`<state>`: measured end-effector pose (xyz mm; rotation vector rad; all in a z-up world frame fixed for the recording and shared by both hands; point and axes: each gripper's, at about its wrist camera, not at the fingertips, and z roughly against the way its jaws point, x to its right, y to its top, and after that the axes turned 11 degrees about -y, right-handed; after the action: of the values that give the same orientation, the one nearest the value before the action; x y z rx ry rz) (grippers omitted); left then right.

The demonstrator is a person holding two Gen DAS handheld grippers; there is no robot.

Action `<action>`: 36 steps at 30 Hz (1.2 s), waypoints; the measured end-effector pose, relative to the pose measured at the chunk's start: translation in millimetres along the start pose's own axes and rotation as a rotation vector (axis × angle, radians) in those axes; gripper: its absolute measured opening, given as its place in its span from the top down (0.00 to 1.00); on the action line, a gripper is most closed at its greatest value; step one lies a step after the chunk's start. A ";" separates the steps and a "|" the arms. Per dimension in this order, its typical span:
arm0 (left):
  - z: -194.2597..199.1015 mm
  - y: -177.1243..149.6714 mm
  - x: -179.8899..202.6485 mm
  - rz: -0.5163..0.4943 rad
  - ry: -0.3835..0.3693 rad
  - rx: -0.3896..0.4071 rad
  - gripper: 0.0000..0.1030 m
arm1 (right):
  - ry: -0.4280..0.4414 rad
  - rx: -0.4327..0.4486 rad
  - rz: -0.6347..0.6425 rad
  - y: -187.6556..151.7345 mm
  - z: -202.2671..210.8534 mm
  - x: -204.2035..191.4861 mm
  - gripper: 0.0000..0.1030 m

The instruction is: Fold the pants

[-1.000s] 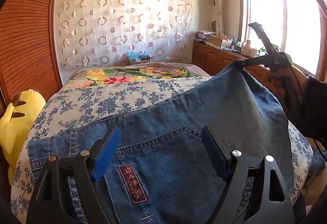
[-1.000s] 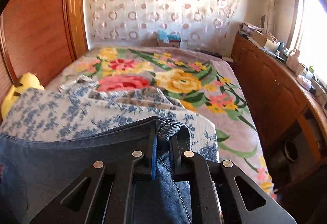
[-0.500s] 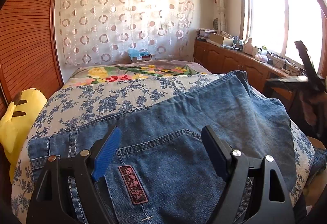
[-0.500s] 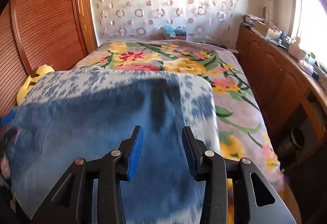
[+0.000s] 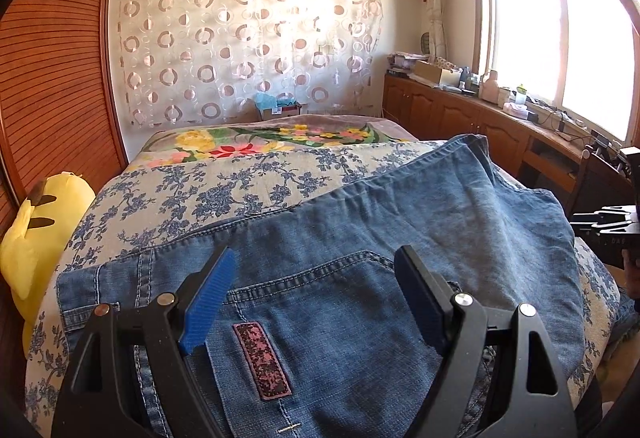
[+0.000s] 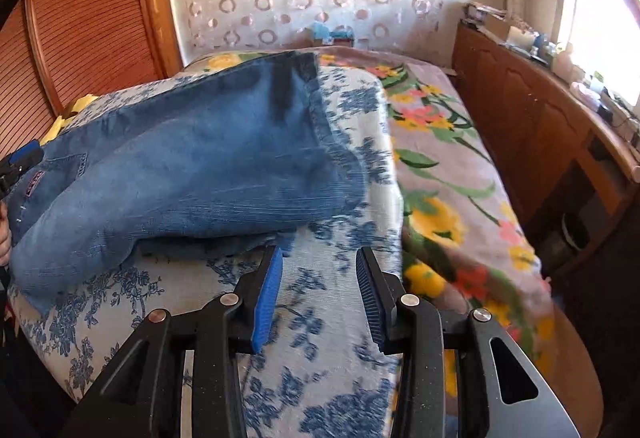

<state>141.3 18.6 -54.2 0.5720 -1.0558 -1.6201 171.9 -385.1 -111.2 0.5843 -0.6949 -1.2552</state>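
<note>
Right gripper [image 6: 316, 296]: jaws parted, nothing between them, over the floral sheet [image 6: 332, 378] beside the fold.
Left gripper [image 5: 312, 302]: spread wide, empty, above the back pocket.
Jeans [image 5: 400, 238]: lying folded over on the bed.
Next move: probably square the edges, press the crease flat, then grip the doubled end evenly.

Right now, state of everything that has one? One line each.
jeans: folded over once, lying flat on the blue-flowered cover, not gripped.
left tool: open, above the back pocket, nothing between its pads.
right tool: open, off the jeans' near edge, empty.
yellow plush: lying at the bed's side.
</note>
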 end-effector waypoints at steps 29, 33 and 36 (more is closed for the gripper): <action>2.5 -0.3 -2.4 -0.024 -0.010 -0.031 0.20 | -0.001 0.044 -0.041 -4.4 15.4 21.2 0.85; 0.8 0.0 4.3 -0.053 0.001 -0.037 0.20 | -0.016 0.056 -0.070 4.9 22.4 22.4 0.78; -0.8 -0.5 6.7 -0.057 -0.007 -0.051 0.20 | -0.013 0.077 -0.118 2.0 29.8 26.1 0.71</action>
<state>139.6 12.0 -54.0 0.5671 -1.0081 -1.6953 155.1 -410.8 -86.1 0.6892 -0.7311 -1.3468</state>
